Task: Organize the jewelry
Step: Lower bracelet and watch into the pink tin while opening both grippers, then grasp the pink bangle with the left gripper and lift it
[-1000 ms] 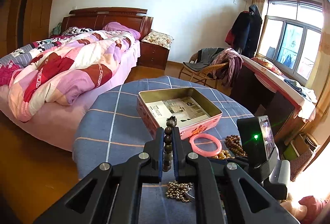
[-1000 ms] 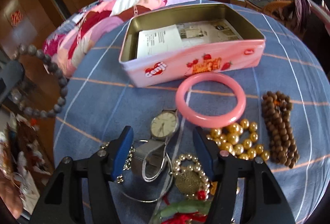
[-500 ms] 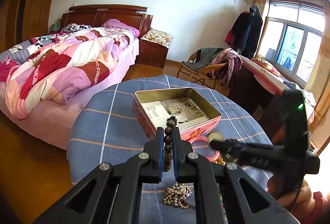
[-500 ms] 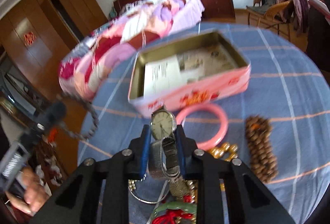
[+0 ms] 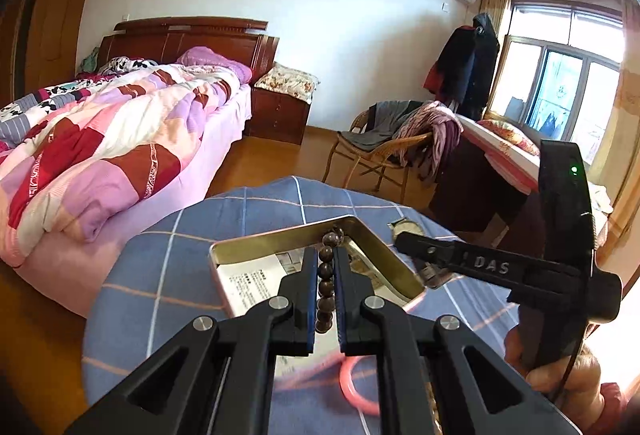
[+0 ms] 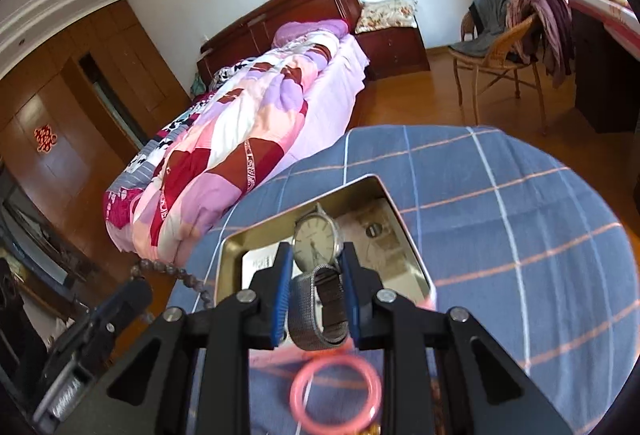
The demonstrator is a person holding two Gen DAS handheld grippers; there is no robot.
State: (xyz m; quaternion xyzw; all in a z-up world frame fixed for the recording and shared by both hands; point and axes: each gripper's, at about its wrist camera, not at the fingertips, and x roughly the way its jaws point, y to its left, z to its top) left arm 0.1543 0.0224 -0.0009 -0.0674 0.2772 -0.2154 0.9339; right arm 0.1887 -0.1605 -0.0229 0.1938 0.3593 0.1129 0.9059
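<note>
1. A round table (image 6: 540, 235) under a blue checked cloth stands in a bedroom. In the right wrist view a wooden wardrobe (image 6: 60, 123) sits at nine o'clock, a bed (image 6: 248, 131) with a pink patchwork quilt at eleven, and a wicker chair (image 6: 504, 55) draped with clothes at one.
2. An open tin (image 6: 404, 231) with a printed leaflet inside lies on the table; a pink bangle (image 6: 335, 393) lies at six o'clock of it.
3. The left gripper (image 5: 325, 267) is closed tight on a dark bead bracelet (image 5: 326, 275), whose strand runs in line with the fingers, out over the tin.
4. The right gripper (image 6: 316, 275) is clamped narrowly on a watch (image 6: 316, 239) by its mesh strap; the dial stands up, facing the camera, above the tin.
5. In the left wrist view the right gripper's side reads "DAS". A hand (image 5: 560, 375) holds it at four o'clock.
</note>
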